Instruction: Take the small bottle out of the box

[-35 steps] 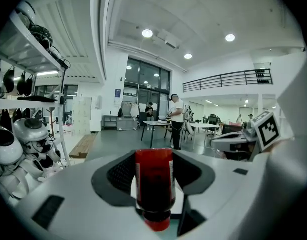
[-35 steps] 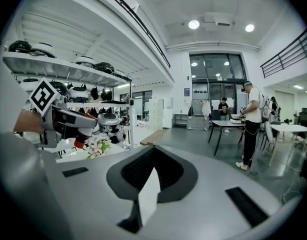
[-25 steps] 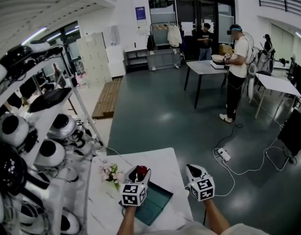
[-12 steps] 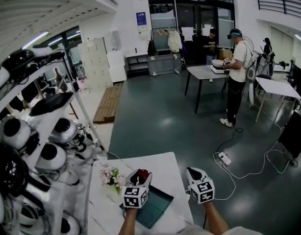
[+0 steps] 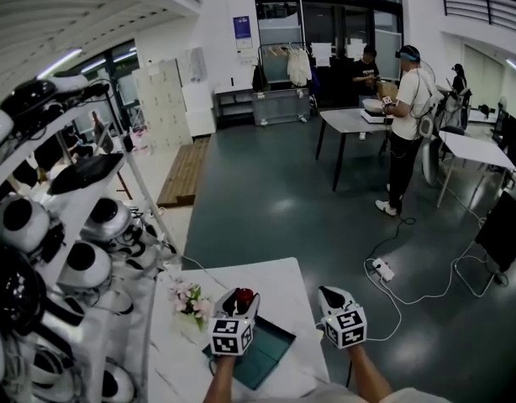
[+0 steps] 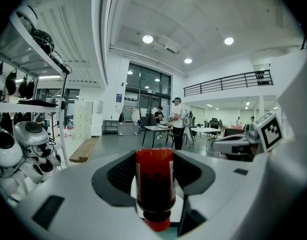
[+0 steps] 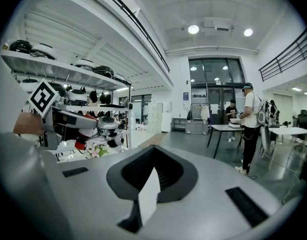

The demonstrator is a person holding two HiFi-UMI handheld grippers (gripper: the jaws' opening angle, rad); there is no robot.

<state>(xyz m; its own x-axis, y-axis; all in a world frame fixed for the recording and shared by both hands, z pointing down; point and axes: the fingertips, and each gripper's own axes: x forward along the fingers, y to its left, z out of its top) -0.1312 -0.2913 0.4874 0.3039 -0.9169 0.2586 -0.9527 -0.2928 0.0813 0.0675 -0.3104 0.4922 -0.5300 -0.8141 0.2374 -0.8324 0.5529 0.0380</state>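
A small red bottle [image 5: 241, 296] sits between the jaws of my left gripper [image 5: 239, 299], held above the open teal box [image 5: 271, 348] on the white table [image 5: 275, 277]. In the left gripper view the bottle [image 6: 154, 181] hangs cap down, with the dark pads pressed on both its sides. My right gripper [image 5: 329, 294] hovers to the right of the box, past the table's right edge. Its jaws [image 7: 151, 184] are together with nothing between them. The right gripper view also shows the bottle [image 7: 80, 143] at the far left.
A bunch of pink flowers [image 5: 191, 299] lies on the table left of the box. A white rack with helmets [image 5: 65, 259] stands close on the left. A power strip and cables [image 5: 382, 267] lie on the floor to the right. People stand at distant tables.
Both grippers and the bottle keep their places. Only the head view shifts a little, and the people in the background move.
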